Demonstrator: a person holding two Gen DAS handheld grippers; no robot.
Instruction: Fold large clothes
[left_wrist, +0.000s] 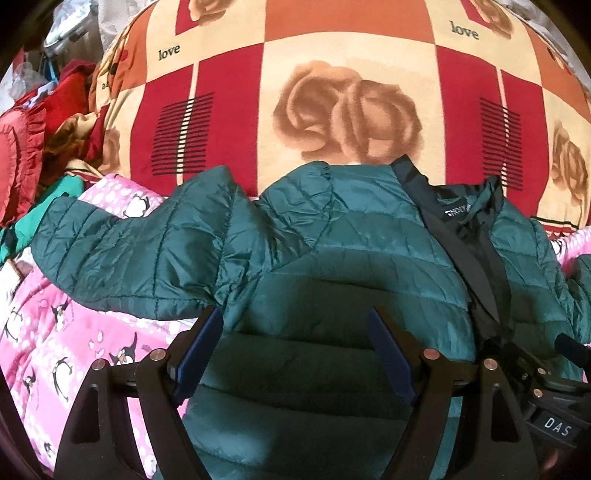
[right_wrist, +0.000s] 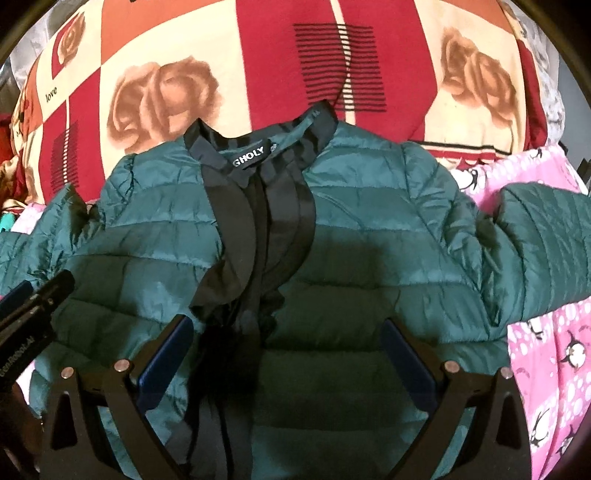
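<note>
- Green quilted jacket (right_wrist: 354, 236) lies front-up on the pink penguin blanket (right_wrist: 546, 369), collar (right_wrist: 258, 155) touching the rose-print blanket (right_wrist: 229, 66).
- Left tongs (left_wrist: 295, 354) spread, empty, above its left panel.
- Right tongs (right_wrist: 288, 354) spread, empty, over the zipper edge.
- Clothes pile (left_wrist: 33, 147) crowds the left side.

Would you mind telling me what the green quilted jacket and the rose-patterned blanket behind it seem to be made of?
The green quilted jacket looks like thin synthetic shell, probably nylon or polyester: glossy sheen, crinkles, stitched puffy channels. The rose-patterned blanket looks like soft plush fleece: matte, fuzzy print edges.
</note>
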